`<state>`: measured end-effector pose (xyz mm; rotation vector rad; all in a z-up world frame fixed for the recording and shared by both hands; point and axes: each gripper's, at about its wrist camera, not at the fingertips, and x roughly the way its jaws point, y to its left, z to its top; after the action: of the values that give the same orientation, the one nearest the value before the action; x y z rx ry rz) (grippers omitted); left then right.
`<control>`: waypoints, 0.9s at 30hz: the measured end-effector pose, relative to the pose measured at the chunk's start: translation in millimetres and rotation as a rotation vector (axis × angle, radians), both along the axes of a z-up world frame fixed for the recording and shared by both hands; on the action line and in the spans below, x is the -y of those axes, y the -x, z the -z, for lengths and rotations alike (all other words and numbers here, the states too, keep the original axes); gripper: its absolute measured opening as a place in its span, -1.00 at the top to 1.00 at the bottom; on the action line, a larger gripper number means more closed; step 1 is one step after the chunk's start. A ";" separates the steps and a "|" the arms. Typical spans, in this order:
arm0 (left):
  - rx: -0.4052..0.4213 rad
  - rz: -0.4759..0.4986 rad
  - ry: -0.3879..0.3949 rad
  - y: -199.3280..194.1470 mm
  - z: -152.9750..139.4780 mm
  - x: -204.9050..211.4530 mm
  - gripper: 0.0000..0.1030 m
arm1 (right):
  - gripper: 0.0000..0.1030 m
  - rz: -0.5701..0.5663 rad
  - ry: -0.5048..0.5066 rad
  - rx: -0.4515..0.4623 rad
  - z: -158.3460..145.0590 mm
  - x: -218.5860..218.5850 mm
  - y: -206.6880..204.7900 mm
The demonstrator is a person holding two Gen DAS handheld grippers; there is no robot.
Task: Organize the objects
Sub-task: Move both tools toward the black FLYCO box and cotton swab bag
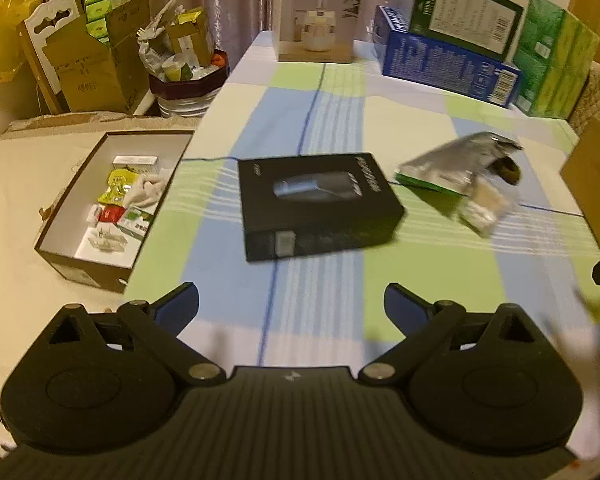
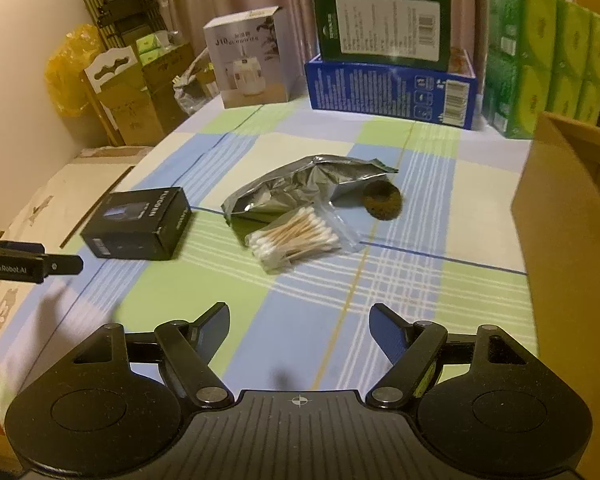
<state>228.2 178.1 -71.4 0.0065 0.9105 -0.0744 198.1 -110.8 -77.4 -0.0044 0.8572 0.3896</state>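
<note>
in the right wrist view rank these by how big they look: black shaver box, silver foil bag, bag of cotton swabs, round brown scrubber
1. crumpled silver foil bag
2. black rectangular box, close to the foil bag in apparent size, so unsure
3. clear plastic bag of cotton swabs
4. round brown scrubber, clearly smallest

My left gripper [image 1: 291, 306] hangs level with its jaws spread wide, gripping nothing. My right gripper [image 2: 299, 322] sits likewise, fingers parted and empty.

Right gripper [image 2: 298, 322] at 6 o'clock, jaws apart, empty, above checked cloth [image 2: 320, 288]. Black box [image 2: 138, 224] at 10 o'clock. Cotton swab bag [image 2: 296, 238] centre, touching silver pouch [image 2: 300, 184] at 12. Left gripper [image 2: 60, 266] at 9.
</note>
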 end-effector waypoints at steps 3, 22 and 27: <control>0.005 0.007 0.007 -17.5 7.5 -5.3 -0.83 | -0.45 -0.004 0.005 -0.009 10.2 -5.1 -14.6; 0.018 0.174 0.096 -42.4 34.2 37.4 -0.72 | -0.45 0.027 -0.001 -0.028 31.5 0.4 -38.0; 0.012 0.276 0.129 -31.9 32.0 58.7 -0.70 | -0.45 0.037 -0.005 -0.032 31.3 3.2 -39.3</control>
<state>260.1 119.5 -103.4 0.0126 0.8871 -0.3895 237.4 -114.0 -108.7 0.0220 0.8869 0.3577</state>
